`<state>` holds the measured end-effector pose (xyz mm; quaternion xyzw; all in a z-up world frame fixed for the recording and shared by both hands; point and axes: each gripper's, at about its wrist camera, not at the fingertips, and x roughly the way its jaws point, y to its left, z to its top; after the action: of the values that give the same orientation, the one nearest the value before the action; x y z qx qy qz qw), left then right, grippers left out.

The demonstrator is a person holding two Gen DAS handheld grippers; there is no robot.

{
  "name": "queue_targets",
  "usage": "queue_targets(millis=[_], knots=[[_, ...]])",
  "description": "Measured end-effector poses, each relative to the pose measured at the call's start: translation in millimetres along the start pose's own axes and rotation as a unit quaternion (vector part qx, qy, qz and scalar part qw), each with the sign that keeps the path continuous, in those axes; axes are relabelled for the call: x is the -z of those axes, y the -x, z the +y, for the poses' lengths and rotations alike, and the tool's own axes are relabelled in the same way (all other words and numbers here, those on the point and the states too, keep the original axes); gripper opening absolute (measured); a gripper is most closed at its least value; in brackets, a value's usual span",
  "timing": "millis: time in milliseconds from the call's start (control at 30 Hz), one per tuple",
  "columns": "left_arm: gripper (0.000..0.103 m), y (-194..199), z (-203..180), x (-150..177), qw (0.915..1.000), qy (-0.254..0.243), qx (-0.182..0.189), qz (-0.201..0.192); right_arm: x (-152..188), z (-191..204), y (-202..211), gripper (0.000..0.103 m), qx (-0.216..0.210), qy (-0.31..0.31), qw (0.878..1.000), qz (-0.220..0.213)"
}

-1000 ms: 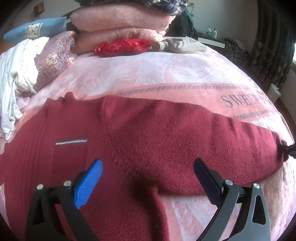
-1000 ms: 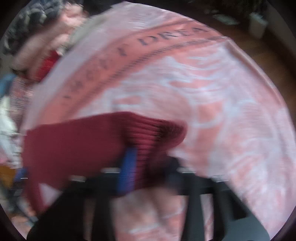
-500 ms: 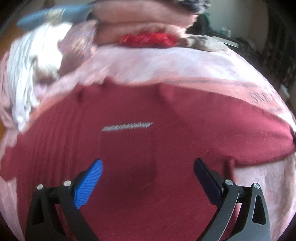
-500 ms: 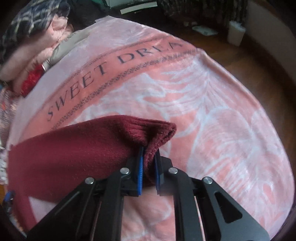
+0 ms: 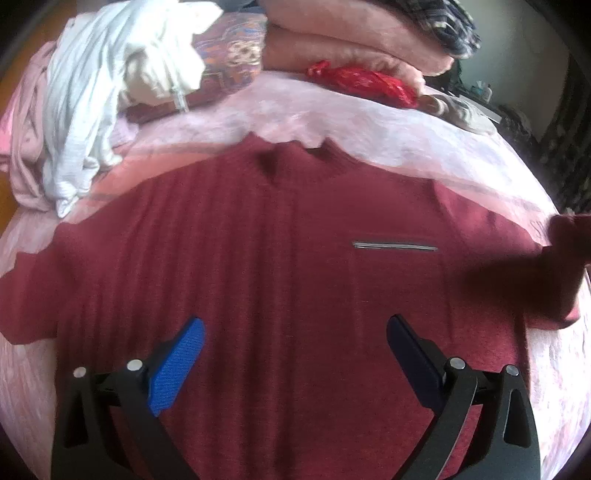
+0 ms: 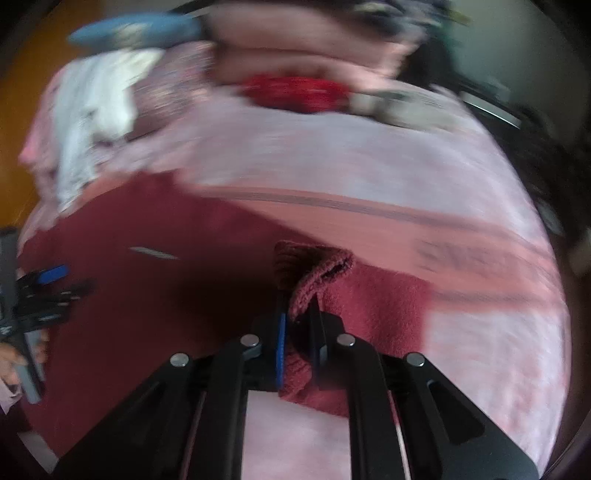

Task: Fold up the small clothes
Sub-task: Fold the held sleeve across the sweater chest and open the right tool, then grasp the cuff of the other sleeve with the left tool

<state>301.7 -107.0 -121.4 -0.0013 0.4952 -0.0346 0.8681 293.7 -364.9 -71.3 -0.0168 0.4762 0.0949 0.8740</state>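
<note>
This is a bedroom in a home. A bed covered by a pink blanket (image 5: 388, 147) fills both views. At the top of the left wrist frame lie folded pink quilts (image 5: 351, 40), a patterned pillow (image 5: 232, 55) and a red cloth (image 5: 362, 79); a heap of white clothes (image 5: 92, 92) sits at the upper left. A blue pillow (image 6: 136, 29) shows blurred at the upper left of the right wrist frame. Dark furniture with small bottles (image 5: 480, 88) stands at the upper right, against a pale wall (image 5: 517, 48).

Dark red knit sweater (image 5: 280, 280) flat on the bed, one sleeve cuff (image 6: 314, 273) lifted.
</note>
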Motion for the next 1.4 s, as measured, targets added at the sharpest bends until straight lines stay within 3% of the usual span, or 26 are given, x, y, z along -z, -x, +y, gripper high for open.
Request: queue_targets(millis=[133,200,267,300,333,467,567,667,767,867,1000,1100,1167,1267,1400], knots=[[0.099,1,25,-4,0.9997,0.023,0.009,0.000,-22,76,-23,0.009,-0.089,0.020,0.996,0.017],[0.099,3,34,-6,0.9995,0.030,0.012,-0.004,-29,111,-48,0.010,-0.095,0.047,0.993,0.043],[0.099,5,41,-6,0.9994,0.031,0.012,-0.006,-30,128,-67,0.022,-0.084,0.055,0.992,0.071],[0.099,5,44,-6,0.9994,0.031,0.013,-0.006,-28,129,-71,0.033,-0.092,0.044,0.992,0.078],[0.099,4,46,-5,0.9993,0.034,0.017,-0.004,-27,127,-70,0.044,-0.113,0.031,0.990,0.077],[0.099,-2,47,-2,0.9980,0.048,0.039,0.012,-35,95,-31,0.045,-0.188,-0.029,0.981,0.030],[0.099,-4,32,0,0.9964,0.049,0.065,0.023,-39,71,-4,0.047,-0.207,-0.053,0.977,-0.010],[0.099,-6,8,5,0.9941,0.042,0.090,0.043,-33,42,13,0.049,-0.191,-0.065,0.979,-0.023],[0.099,-19,-13,12,0.9934,0.034,0.075,0.080,-14,19,9,0.050,-0.167,-0.074,0.983,-0.009],[0.099,-30,-29,20,0.9897,0.049,0.091,0.099,2,0,-1,0.050,-0.150,-0.083,0.985,0.011],[0.099,-32,-48,16,0.9940,0.038,0.048,0.091,20,-20,-11,0.050,-0.135,-0.094,0.986,0.024],[0.086,-36,-46,16,0.9941,0.057,0.024,0.089,28,-28,-14,0.050,-0.130,-0.100,0.986,0.028],[0.049,-30,-42,15,0.9955,0.063,0.030,0.064,30,-31,-16,0.050,-0.128,-0.103,0.986,0.027],[0.035,-17,-30,8,0.9944,0.066,0.076,0.032,31,-36,-14,0.050,-0.127,-0.113,0.985,0.024],[0.032,17,0,-16,0.9917,0.078,0.095,-0.039,27,-36,-14,0.050,-0.135,-0.124,0.983,0.017]])
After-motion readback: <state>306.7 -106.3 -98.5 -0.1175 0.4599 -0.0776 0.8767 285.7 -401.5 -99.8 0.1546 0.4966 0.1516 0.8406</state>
